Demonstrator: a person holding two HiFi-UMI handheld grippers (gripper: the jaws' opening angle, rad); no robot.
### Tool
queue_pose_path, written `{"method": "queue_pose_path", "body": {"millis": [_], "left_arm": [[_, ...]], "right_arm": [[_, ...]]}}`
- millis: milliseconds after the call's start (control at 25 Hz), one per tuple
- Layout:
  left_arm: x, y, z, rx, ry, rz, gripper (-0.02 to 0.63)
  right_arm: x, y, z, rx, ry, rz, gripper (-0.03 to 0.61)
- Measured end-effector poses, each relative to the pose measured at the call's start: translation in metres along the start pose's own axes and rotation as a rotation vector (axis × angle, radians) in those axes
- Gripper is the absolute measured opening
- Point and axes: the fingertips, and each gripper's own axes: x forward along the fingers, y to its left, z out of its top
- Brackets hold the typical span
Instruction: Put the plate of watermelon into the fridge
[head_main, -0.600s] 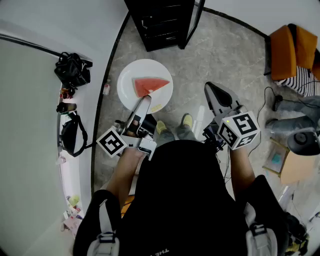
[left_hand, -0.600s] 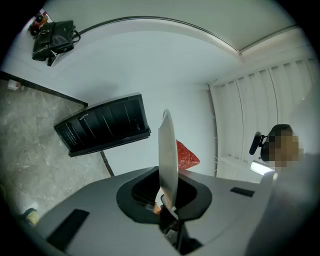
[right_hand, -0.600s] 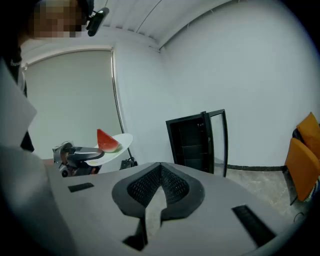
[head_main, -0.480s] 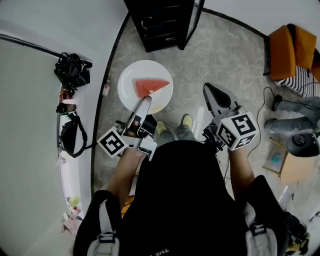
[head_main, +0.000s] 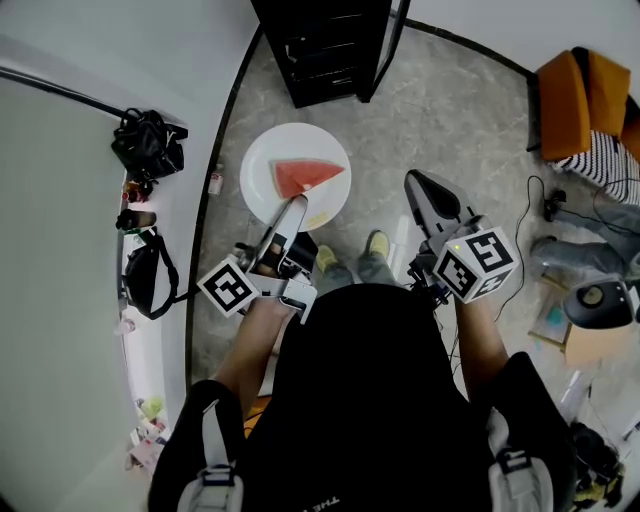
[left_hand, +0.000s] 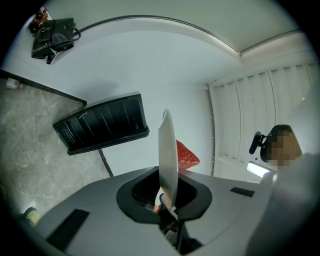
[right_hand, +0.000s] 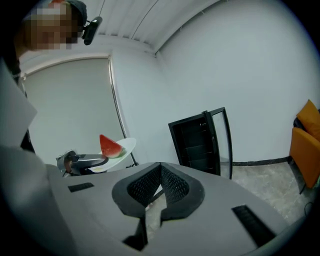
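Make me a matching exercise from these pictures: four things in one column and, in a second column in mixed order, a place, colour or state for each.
Things:
1 plate
2 watermelon slice
3 fridge
4 chair

Descriptions:
A orange
B black, door open
C clamped at its rim by the left gripper
D lying on the plate

Pairs: 1-C, 2-D, 3-B, 4-A

The left gripper (head_main: 292, 208) clamps the near rim of the plate (head_main: 262, 165). The right gripper (head_main: 428, 195), jaws together and empty, hangs to the right of the plate.
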Motion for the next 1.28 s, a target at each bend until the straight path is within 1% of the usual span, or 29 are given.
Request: {"method": "queue_pose_path", "body": {"millis": [80, 280, 520, 720, 880, 1040, 1280], "left_arm": [[-0.001, -0.003, 0.003, -0.003, 0.004, -0.007, 0.031], [0.004, -0.006, 0.0, -0.03, 0.008, -0.005, 0.031], [0.003, -0.005, 0.0, -0.028, 0.035, 0.023, 0.031], [0.002, -0.004, 0.0, -0.036, 0.034, 0.027, 0.031], [0.002, -0.009, 0.002, -0.034, 0.022, 0.015, 0.031], [0.003, -0.011, 0.003, -0.022, 0.029, 0.007, 0.031], [0.003, -0.011, 0.002, -0.029, 0.036, 0.011, 0.031]], "right_arm": [[0.0, 0.003, 0.004, -0.009, -0.006, -0.009, 0.011], [-0.001, -0.004, 0.01, 0.017, -0.027, -0.017, 0.011], [0.005, -0.002, 0.016, 0.028, -0.047, -0.003, 0.011], [0.003, -0.003, 0.018, 0.068, -0.064, -0.001, 0.011], [-0.002, -0.003, 0.017, 0.069, -0.057, -0.011, 0.011], [-0.003, -0.002, 0.017, 0.069, -0.07, 0.0, 0.011], [-0.002, 0.002, 0.018, 0.059, -0.076, 0.012, 0.011]]}}
